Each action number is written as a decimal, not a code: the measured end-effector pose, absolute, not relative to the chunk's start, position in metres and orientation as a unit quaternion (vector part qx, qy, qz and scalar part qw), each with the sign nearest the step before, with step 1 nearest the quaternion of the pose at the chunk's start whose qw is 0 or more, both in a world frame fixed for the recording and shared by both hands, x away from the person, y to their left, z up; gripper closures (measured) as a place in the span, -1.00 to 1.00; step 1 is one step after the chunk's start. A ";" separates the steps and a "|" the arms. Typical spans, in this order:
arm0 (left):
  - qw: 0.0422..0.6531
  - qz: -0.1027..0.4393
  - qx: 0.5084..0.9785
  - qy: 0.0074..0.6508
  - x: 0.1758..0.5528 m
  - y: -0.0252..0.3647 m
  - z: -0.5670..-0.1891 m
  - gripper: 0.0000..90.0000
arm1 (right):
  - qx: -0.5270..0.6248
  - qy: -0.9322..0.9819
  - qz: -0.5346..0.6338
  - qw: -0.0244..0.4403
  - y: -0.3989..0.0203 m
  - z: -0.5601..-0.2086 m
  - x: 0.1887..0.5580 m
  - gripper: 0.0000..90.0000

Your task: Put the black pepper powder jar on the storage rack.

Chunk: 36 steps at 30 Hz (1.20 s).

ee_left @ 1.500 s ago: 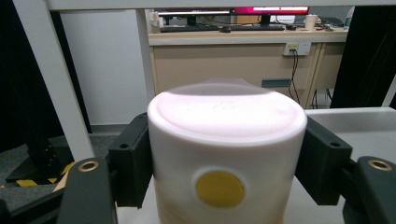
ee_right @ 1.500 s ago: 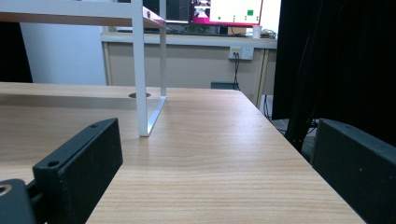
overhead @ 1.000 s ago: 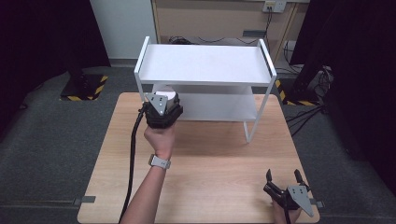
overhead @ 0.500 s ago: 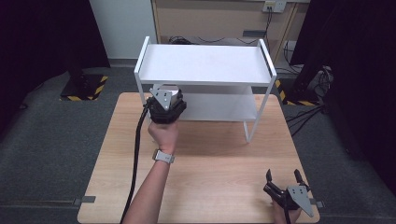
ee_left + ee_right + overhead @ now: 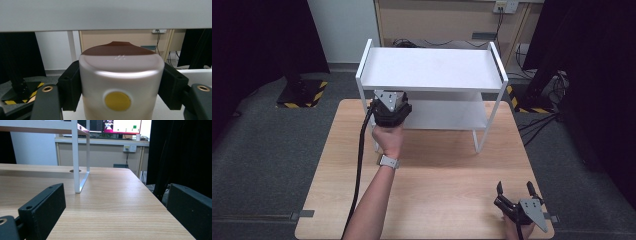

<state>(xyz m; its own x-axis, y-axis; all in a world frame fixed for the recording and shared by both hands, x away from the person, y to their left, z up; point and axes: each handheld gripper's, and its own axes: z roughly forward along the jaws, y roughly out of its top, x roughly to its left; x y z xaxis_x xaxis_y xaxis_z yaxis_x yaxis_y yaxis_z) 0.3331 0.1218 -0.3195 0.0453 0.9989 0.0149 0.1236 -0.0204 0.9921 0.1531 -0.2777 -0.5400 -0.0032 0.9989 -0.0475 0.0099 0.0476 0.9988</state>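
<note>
High view: the left gripper (image 5: pixel 390 106) sits at the front left edge of the white shelf (image 5: pixel 432 69), its nose under the top board and over the lower board; the right gripper (image 5: pixel 515 194) rests at the near right corner of the table (image 5: pixel 447 165), well apart from the shelf, jaws spread and empty. Left gripper view: the jaws are clamped on a silver can (image 5: pixel 121 86) with a yellow dot on its side and a brown top; the can stands upright between the pads, just under the top board and above the lower board. Judgement: the step in hand is setting the can on the lower board. To do it well, keep the can upright, clear the top board with the brown rim, carry it further in from the edge, lower it until the base bears flat, and only then release. Right gripper view: both jaws lie wide apart with bare wood between them; a shelf leg (image 5: pixel 76 157) stands ahead. Surface: pale wood, bare. Room: grey carpet, dark curtains, wall sockets, hazard-striped tape on the floor.
</note>
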 end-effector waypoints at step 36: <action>0.482 0.461 0.551 0.502 0.350 0.127 -0.326 -0.32 | 0.487 0.517 0.489 0.507 -0.279 -0.540 0.153 -0.94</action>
<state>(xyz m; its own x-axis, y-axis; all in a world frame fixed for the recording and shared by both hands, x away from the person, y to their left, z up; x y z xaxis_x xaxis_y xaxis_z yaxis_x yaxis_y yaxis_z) 0.3504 0.1275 -0.3258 0.0718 0.9971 0.0231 0.1084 -0.0308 0.9936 0.1533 -0.2792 -0.5402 -0.0120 0.9988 -0.0475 0.0079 0.0476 0.9988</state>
